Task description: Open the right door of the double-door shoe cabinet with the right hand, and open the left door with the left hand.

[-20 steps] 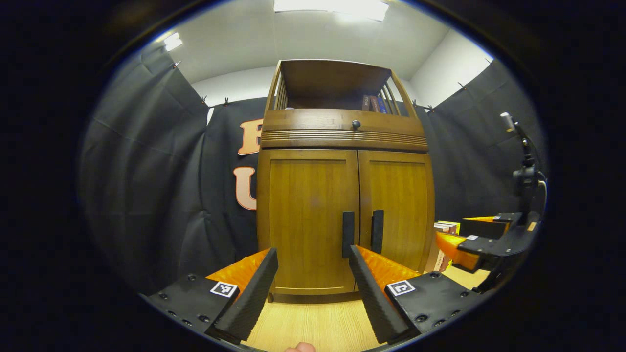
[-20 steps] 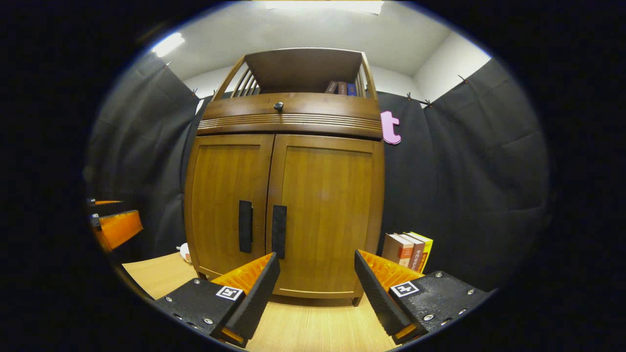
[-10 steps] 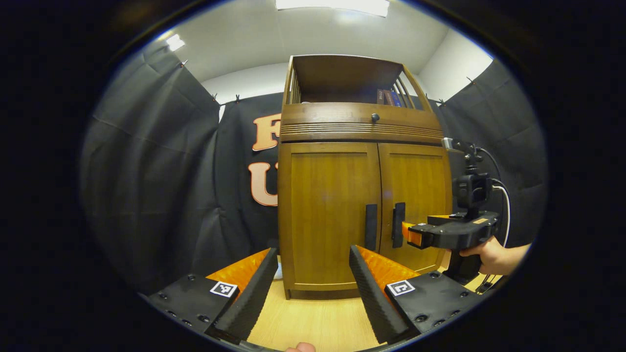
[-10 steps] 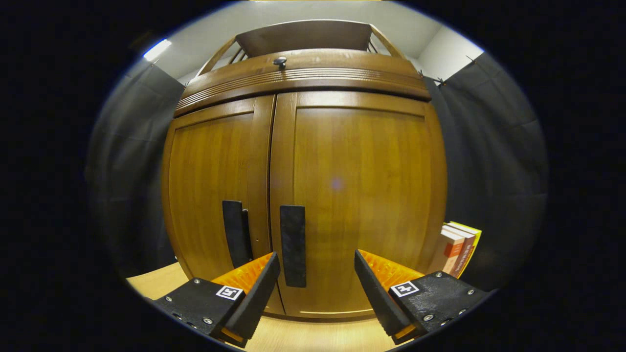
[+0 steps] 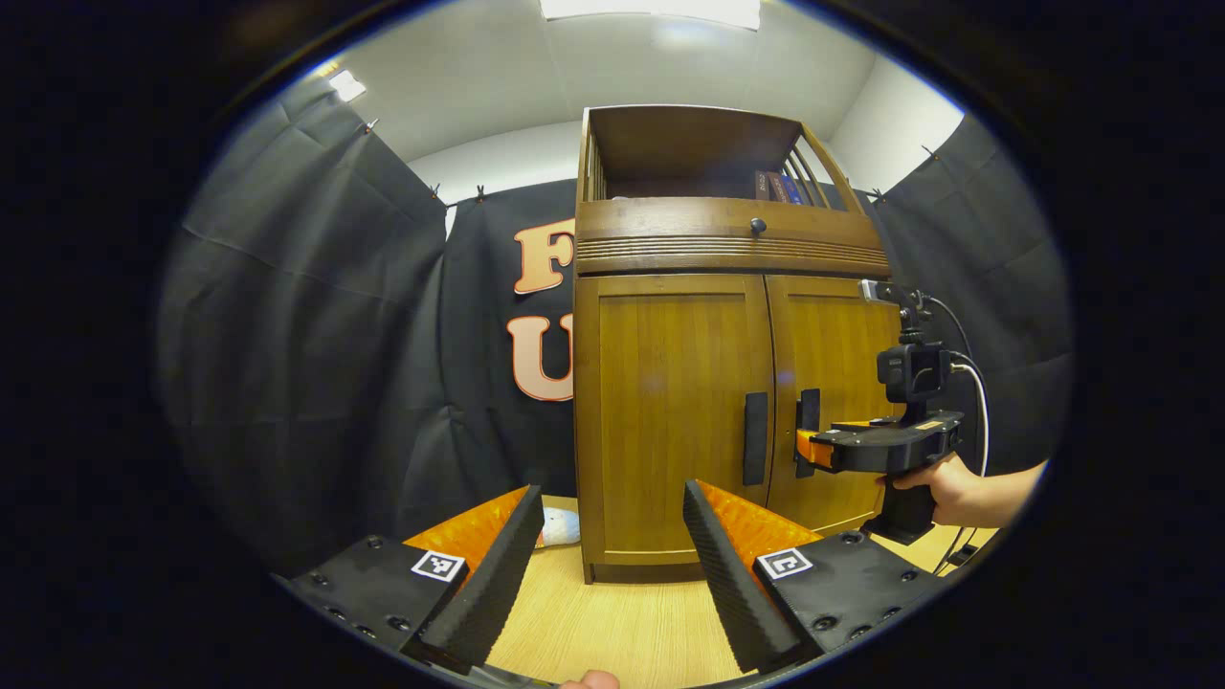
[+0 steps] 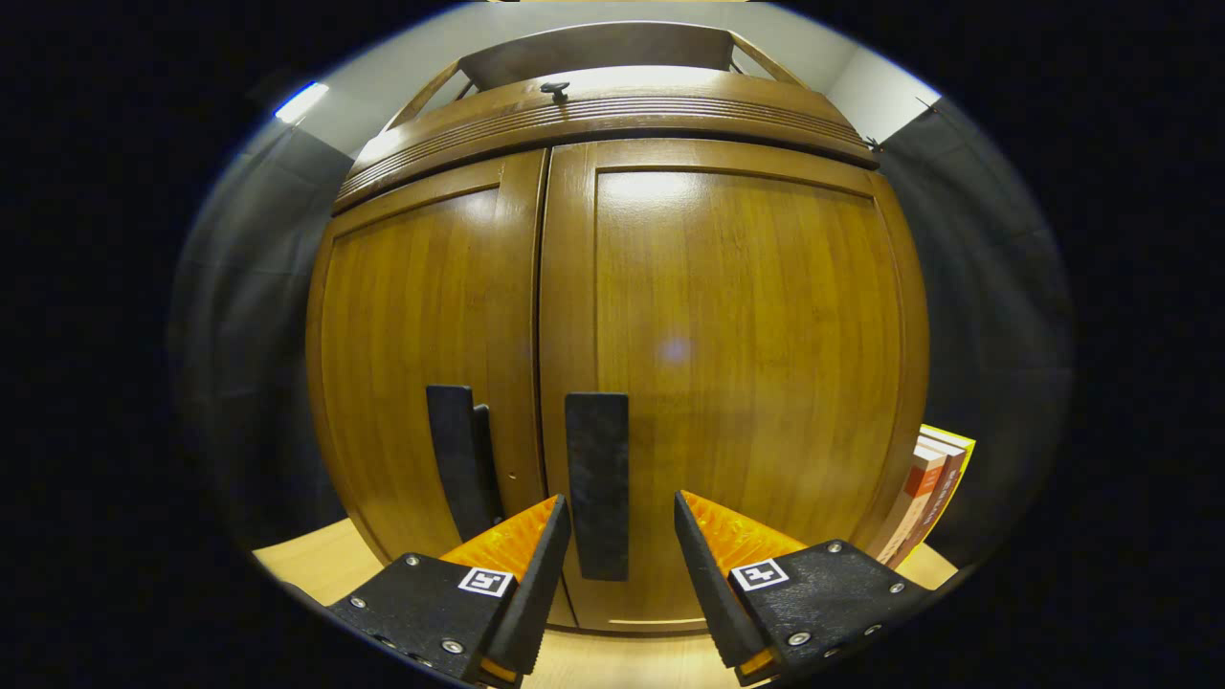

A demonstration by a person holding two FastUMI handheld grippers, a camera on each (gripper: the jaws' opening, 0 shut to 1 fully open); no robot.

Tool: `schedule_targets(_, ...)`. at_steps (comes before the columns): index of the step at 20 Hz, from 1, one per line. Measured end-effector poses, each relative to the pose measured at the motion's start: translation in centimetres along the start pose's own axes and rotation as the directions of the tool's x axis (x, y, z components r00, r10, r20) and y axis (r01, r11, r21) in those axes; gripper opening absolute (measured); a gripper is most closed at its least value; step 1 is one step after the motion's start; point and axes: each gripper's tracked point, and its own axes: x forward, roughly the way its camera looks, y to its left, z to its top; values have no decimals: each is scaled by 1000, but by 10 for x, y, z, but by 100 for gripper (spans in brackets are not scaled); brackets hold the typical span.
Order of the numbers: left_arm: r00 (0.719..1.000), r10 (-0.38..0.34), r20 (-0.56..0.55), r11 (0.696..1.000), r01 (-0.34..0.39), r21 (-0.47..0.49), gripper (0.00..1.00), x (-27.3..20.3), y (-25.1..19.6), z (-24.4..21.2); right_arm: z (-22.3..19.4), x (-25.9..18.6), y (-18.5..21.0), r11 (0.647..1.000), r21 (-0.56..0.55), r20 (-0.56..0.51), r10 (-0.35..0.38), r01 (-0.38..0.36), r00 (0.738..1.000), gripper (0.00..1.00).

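Observation:
The wooden shoe cabinet (image 5: 727, 258) stands on a light wood floor with both doors shut. In the left gripper view, the left door (image 5: 670, 402) and its dark handle (image 5: 755, 438) are ahead and to the right of my left gripper (image 5: 611, 490), which is open, empty and well short of the cabinet. My right gripper (image 5: 802, 450), held by a hand (image 5: 943, 483), is at the right door's handle (image 5: 810, 419). In the right gripper view, that handle (image 6: 597, 483) stands between the fingers of my right gripper (image 6: 620, 500), close to the left finger, with a gap on the right side. The right door (image 6: 746, 354) looms close.
Several books (image 6: 933, 488) lean beside the cabinet's right side. A small white object (image 5: 560, 526) lies on the floor at the cabinet's left foot. A drawer knob (image 5: 757, 226) sits above the doors, and books (image 5: 775, 187) stand on the top shelf.
My right gripper has moved in to the right door's handle and its fingers have narrowed around it. The left gripper view has drifted left, so the cabinet sits farther right.

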Motion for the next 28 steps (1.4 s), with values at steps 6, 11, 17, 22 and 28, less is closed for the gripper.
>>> schedule_targets(6, 1000, -6, 3, 1000, 5, 19, 94, -3, 1, 1, -1, 19, -5, 999, 45, -25, -24, 25, 999, 57)
schedule_targets(11, 1000, 0, -2, 1000, 0, 15, 94, -7, 3, 1, -5, 23, 1, 1000, -11, -20, -3, 3, 1000, 29)
schedule_targets(17, 1000, 1, -3, 1000, -1, 19, 95, -10, -1, 2, -3, -3, 0, 999, -12, -14, 38, -38, 999, 30)
schedule_targets(22, 999, -36, -8, 999, 36, 20, 94, -12, -22, 0, -2, -51, -8, 997, -7, -1, 71, -71, 997, 31)
schedule_targets(28, 995, -104, -8, 995, 104, 1, 94, -9, -62, 1, -2, -112, -34, 998, -8, 13, 68, -68, 998, 30)
